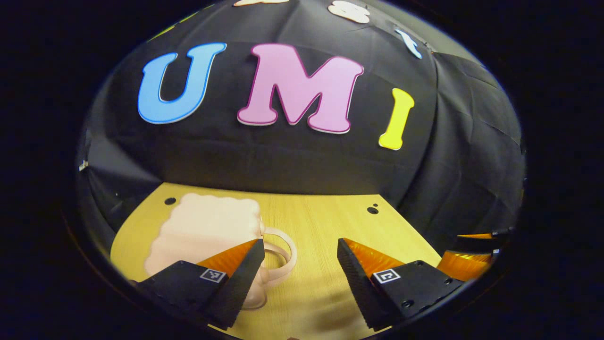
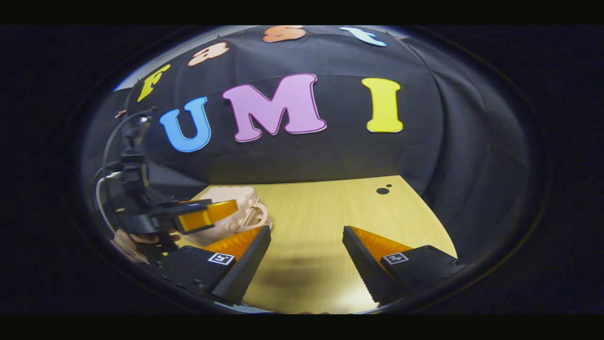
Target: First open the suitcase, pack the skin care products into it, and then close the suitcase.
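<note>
suitcase point(image 1: 207, 226) is lying shut on the table point(image 1: 321, 222) — likely light, stiff, smooth plastic; its handle point(image 1: 278, 257) is offering the best hold. left gripper point(image 1: 299, 264) and right gripper point(image 2: 306, 252) are both hovering agape, holding nothing.

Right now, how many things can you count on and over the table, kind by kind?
Pink suitcase: 1, lying shut on the wooden table
Tongs: 2, the left tongs and the right tongs, both open and empty
Hand: 1, holding the left tongs
Total: 4
</note>
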The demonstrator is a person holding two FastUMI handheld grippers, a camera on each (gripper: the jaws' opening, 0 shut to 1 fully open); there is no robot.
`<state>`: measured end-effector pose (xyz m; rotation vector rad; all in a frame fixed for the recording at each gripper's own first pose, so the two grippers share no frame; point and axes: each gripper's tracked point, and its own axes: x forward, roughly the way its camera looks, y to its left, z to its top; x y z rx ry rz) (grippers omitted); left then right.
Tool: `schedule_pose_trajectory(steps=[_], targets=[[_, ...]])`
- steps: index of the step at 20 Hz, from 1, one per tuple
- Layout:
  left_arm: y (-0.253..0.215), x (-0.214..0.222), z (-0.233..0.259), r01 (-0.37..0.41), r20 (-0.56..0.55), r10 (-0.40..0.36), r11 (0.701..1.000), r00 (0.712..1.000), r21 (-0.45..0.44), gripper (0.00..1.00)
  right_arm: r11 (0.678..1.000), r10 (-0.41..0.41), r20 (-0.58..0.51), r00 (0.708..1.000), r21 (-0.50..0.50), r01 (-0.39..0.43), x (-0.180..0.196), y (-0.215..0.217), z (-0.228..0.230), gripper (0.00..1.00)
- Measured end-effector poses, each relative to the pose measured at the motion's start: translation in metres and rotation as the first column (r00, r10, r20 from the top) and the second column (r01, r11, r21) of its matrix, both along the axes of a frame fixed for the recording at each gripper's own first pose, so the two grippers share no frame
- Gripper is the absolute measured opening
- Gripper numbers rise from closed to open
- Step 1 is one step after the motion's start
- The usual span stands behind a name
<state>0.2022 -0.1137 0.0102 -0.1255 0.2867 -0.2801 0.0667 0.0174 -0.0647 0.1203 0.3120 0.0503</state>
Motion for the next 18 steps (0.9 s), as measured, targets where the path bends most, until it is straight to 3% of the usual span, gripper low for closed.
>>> schedule_pose_trajectory(steps=[3,7,12,18], targets=[[0.02,-0.064,0.019,0.009,0.033,-0.007,0.999,0.999,-0.051,0.96,0.999,-0.046,0.065,0.997,-0.021,0.048,-0.032,0.008,0.008,0.97],[0.069,-0.12,0.033,-0.105,0.128,0.107,0.994,0.986,-0.025,0.96,0.997,-0.052,0.097,0.994,-0.051,0.057,-0.079,0.03,-0.002,0.97],[0.107,-0.142,0.039,-0.21,0.213,0.193,0.976,0.958,0.061,0.96,0.994,-0.1,0.12,0.988,-0.023,0.103,-0.112,0.035,0.001,0.97],[0.11,-0.144,0.035,-0.198,0.196,0.186,0.979,0.963,0.045,0.96,0.99,-0.136,0.146,0.98,-0.027,0.141,-0.118,0.033,0.007,0.97]])
